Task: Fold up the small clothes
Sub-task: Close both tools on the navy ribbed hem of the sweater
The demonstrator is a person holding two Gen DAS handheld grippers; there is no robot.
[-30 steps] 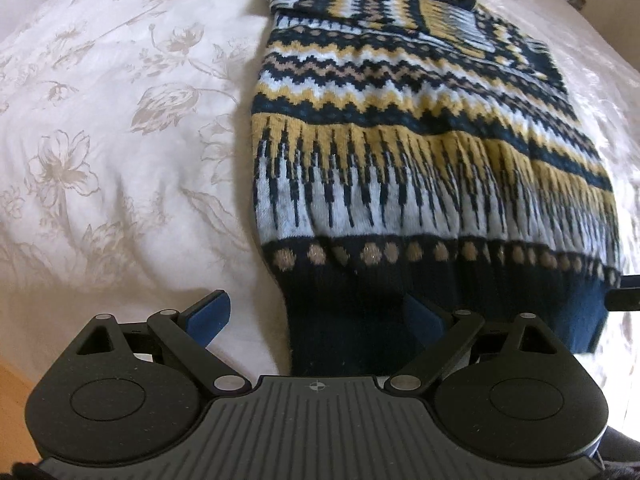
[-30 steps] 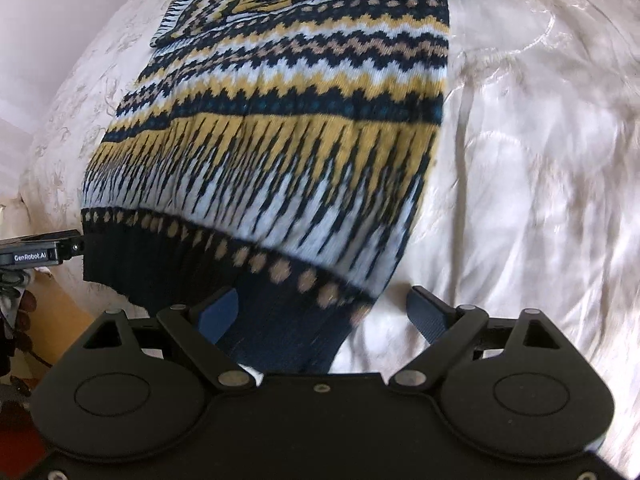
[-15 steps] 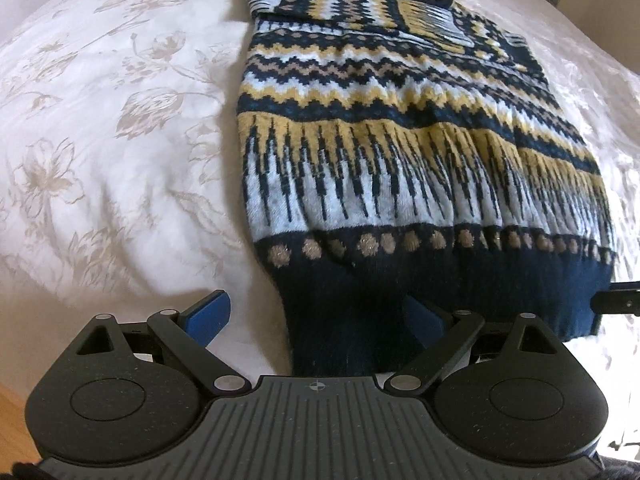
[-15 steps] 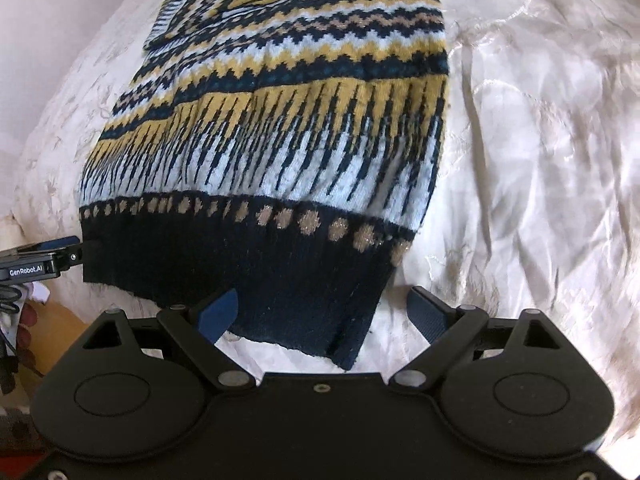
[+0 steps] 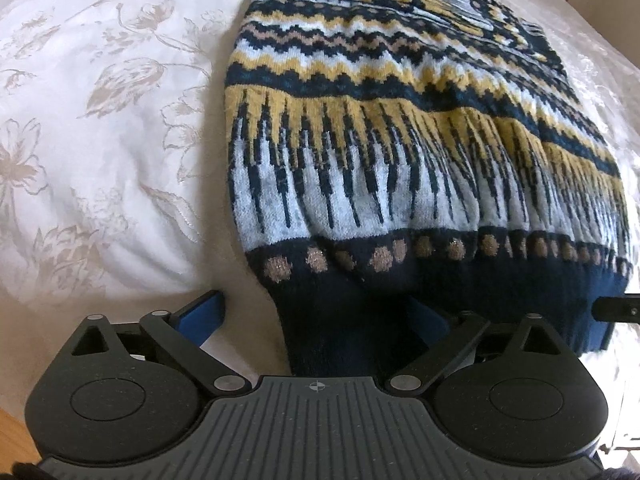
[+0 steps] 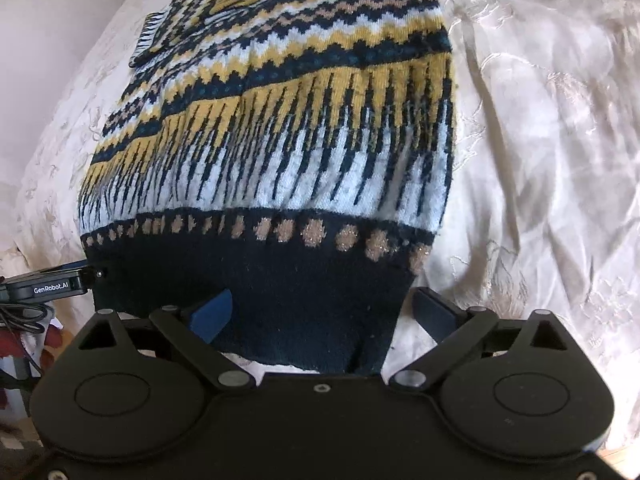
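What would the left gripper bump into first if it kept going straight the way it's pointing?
Most likely the dark navy ribbed hem of the patterned knitted sweater, at its left corner. The open left gripper straddles that edge, pointing steeply down; the white flowered bedspread lies just underneath.

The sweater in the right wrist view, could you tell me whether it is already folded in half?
No, the sweater lies full length on the bedspread.

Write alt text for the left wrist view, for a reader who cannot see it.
A navy, mustard and pale blue patterned knitted sweater lies flat on a white floral-embroidered bedspread, its dark ribbed hem nearest the camera. The left gripper, jaws wide open, straddles the hem's left corner without pinching it.
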